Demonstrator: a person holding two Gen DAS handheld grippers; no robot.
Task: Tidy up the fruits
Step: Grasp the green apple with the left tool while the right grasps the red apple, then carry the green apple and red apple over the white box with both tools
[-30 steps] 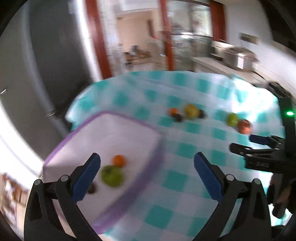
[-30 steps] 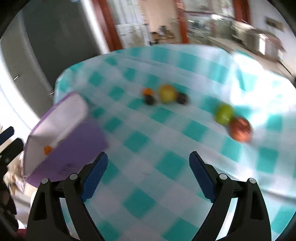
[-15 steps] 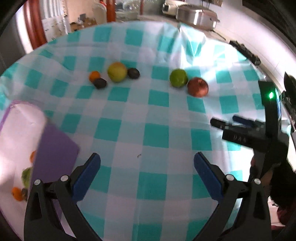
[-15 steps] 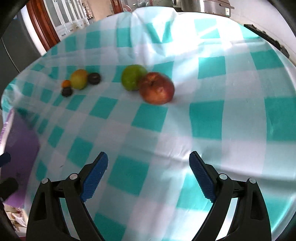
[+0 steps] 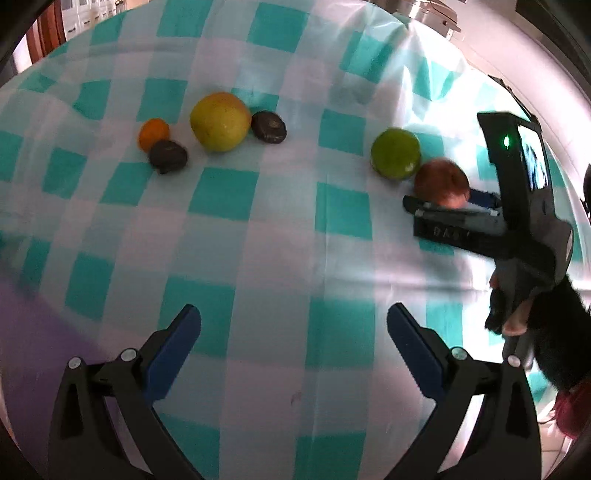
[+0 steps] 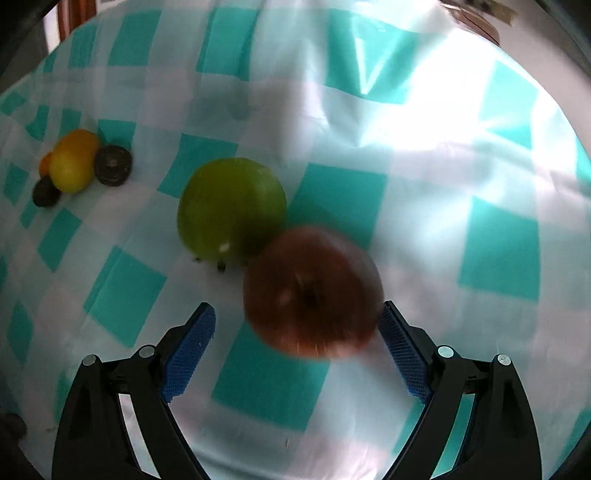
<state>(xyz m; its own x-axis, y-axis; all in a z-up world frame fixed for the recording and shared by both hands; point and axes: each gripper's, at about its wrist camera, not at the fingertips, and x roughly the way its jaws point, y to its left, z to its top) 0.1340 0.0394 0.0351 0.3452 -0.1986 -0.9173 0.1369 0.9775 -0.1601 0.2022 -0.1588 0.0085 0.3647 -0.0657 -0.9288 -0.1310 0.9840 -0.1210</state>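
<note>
On the teal-checked tablecloth [image 5: 258, 240] lie a red apple [image 6: 312, 291], a green apple [image 6: 231, 206] touching it, a yellow fruit [image 5: 219, 121], a small orange [image 5: 154, 133] and two dark fruits [image 5: 268, 126] [image 5: 168, 156]. My right gripper [image 6: 295, 332] is open, its jaws either side of the red apple, the right pad [image 6: 402, 347] almost touching it. In the left wrist view the right gripper [image 5: 447, 206] reaches the red apple [image 5: 441, 182] beside the green apple [image 5: 395, 153]. My left gripper [image 5: 293, 341] is open and empty above the cloth.
A purple container edge [image 5: 33, 332] shows at the lower left of the left wrist view. The yellow fruit group also shows far left in the right wrist view [image 6: 74, 160]. A metal pot [image 5: 428, 14] stands beyond the table.
Both grippers swung right, away from the purple container, and moved in on the fruits. The right gripper closed the distance to the red apple, which now sits between its open jaws.
</note>
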